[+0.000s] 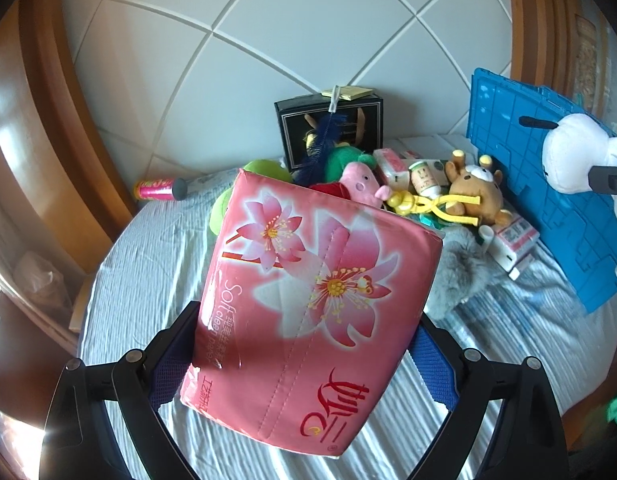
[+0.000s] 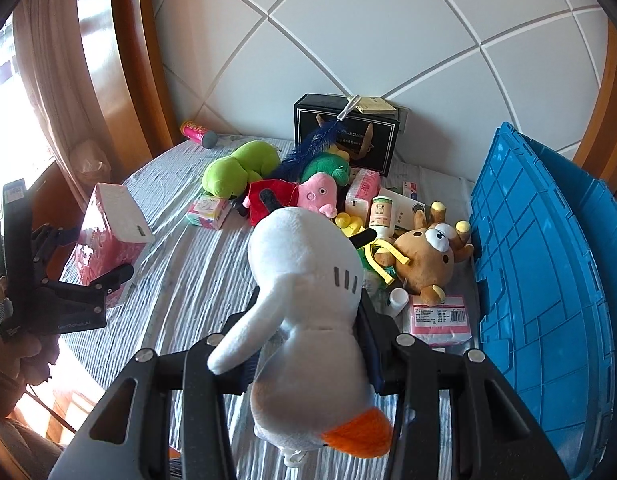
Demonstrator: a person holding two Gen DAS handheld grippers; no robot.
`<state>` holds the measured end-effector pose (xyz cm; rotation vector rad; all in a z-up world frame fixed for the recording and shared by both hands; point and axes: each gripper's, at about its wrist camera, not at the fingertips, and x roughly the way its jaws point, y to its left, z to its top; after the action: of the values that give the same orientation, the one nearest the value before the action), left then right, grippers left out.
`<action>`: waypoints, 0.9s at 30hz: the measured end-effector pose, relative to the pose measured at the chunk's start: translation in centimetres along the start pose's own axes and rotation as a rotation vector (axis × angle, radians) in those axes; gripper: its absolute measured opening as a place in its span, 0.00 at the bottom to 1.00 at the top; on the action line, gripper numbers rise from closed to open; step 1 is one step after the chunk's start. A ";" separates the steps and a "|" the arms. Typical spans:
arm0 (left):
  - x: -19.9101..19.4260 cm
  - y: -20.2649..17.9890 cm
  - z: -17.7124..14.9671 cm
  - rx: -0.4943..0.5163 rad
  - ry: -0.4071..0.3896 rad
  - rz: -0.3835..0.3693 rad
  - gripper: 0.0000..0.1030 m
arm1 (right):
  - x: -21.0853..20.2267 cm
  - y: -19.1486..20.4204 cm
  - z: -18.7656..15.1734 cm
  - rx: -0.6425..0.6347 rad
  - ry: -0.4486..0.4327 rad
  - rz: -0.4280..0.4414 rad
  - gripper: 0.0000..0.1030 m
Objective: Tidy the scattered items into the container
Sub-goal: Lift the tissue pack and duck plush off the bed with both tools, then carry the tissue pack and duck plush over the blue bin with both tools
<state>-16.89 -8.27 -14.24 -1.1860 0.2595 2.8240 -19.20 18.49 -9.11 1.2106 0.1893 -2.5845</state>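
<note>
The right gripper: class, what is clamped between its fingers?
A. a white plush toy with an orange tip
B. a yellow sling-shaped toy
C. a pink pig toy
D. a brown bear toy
A: in the right wrist view the right gripper is closed on the white plush toy, while the bear, pig and yellow toy lie on the bed beyond.

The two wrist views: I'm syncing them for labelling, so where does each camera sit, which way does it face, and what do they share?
Left wrist: on the left gripper, angled down the bed toward the headboard; its fingers clamp a pink tissue pack.
Right wrist: on the right gripper, same heading; its fingers clamp a white snowman plush; the left gripper shows at left.
Shared: blue crate, brown deer plush, black box, pink pig plush.
</note>
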 end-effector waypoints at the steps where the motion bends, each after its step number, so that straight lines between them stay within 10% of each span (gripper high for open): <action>1: -0.3 -0.2 0.2 0.001 -0.004 0.002 0.93 | -0.1 -0.3 -0.1 0.001 -0.001 0.004 0.40; 27: -8.2 -15.7 9.7 0.051 -0.152 0.087 0.94 | -6.2 -14.9 -0.1 0.041 -0.165 0.106 0.40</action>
<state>-16.01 8.91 -3.71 -0.9678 0.3793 2.9440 -19.90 33.88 -4.37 0.9858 0.0368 -2.5911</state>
